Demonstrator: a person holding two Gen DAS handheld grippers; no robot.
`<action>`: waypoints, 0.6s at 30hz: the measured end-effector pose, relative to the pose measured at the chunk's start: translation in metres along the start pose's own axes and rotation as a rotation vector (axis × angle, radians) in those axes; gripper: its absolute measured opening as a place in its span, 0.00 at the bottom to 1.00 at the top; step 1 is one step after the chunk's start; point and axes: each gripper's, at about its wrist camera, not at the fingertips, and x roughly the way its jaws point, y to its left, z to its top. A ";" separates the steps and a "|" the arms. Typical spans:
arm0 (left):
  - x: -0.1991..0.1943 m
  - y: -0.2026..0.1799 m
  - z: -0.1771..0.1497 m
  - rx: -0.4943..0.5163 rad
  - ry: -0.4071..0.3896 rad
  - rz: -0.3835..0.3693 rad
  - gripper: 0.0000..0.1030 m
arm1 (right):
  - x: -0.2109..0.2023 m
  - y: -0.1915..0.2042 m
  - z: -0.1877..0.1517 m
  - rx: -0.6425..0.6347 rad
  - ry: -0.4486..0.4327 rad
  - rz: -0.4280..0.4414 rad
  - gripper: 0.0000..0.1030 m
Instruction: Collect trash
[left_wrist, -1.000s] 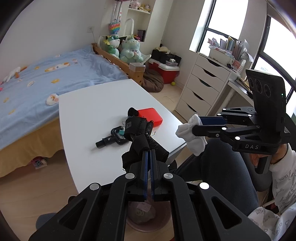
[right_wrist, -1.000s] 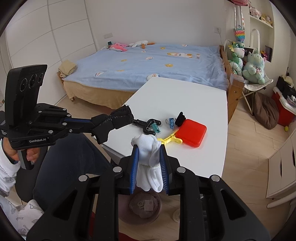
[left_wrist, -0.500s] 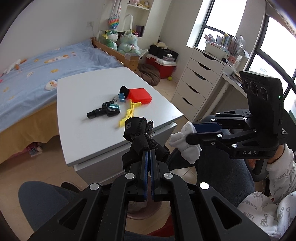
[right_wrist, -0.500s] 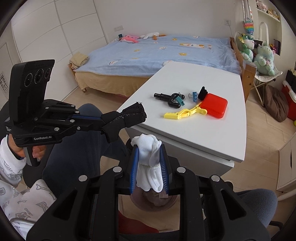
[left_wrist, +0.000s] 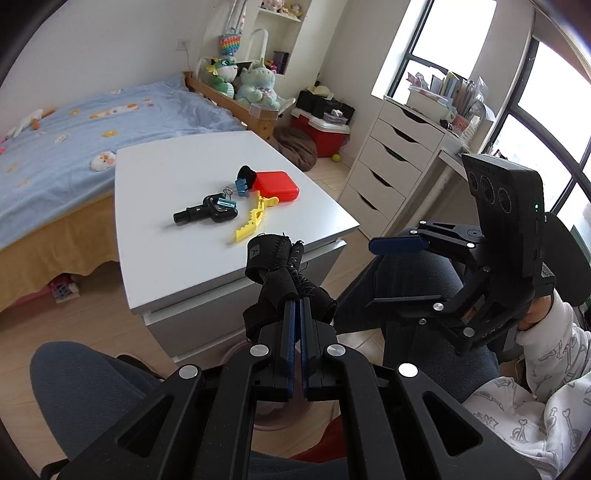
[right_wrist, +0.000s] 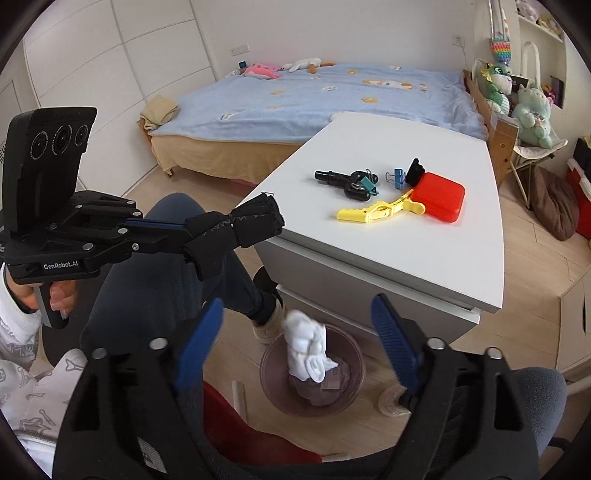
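"GenRobot.AI" is printed in white on the body of the left gripper (right_wrist: 236, 230), as seen from the right wrist view; on the right gripper (left_wrist: 384, 273), seen from the left wrist view, the lettering is turned away and cannot be read.

The left gripper is clamped narrowly on a black sock (left_wrist: 280, 273), which is bunched ahead of its fingertips. The right gripper (right_wrist: 295, 332) has just been opening and its jaws are spread wide, with nothing pressed between the blue pads (right_wrist: 391, 332). Below and ahead of it, a white sock (right_wrist: 306, 349) is seen over the translucent pinkish bin (right_wrist: 269, 369), which stands on the floor with crumpled stuff inside; whether the sock has landed cannot be told.

Beyond both tools a white table (right_wrist: 443, 251) is set on a pale wooden floor (right_wrist: 528, 258). On it, ahead of the right gripper, a red case (right_wrist: 441, 197), a yellow clip (right_wrist: 373, 212), a black tool (right_wrist: 343, 182), two blue binder clips (right_wrist: 397, 175) and a small black item (right_wrist: 415, 170) are gathered together. Behind the table a bed (right_wrist: 332, 96) with a blue cover is placed, with plush toys (right_wrist: 530, 110) to the far right. In the left wrist view a white chest of drawers (left_wrist: 391, 173) and a large window (left_wrist: 439, 48) are seen to the right.

The person's dark-trousered knees (right_wrist: 166, 266) are positioned between the grippers and the bin, partly blocking the floor.
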 end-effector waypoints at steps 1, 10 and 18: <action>0.000 -0.001 0.000 0.000 0.001 0.000 0.01 | -0.001 -0.001 0.000 0.007 -0.003 -0.009 0.94; 0.001 -0.004 -0.001 0.004 0.012 -0.011 0.01 | -0.007 -0.013 0.001 0.065 -0.009 -0.068 0.96; 0.005 -0.008 -0.002 0.013 0.022 -0.024 0.01 | -0.014 -0.017 0.001 0.088 -0.016 -0.106 0.96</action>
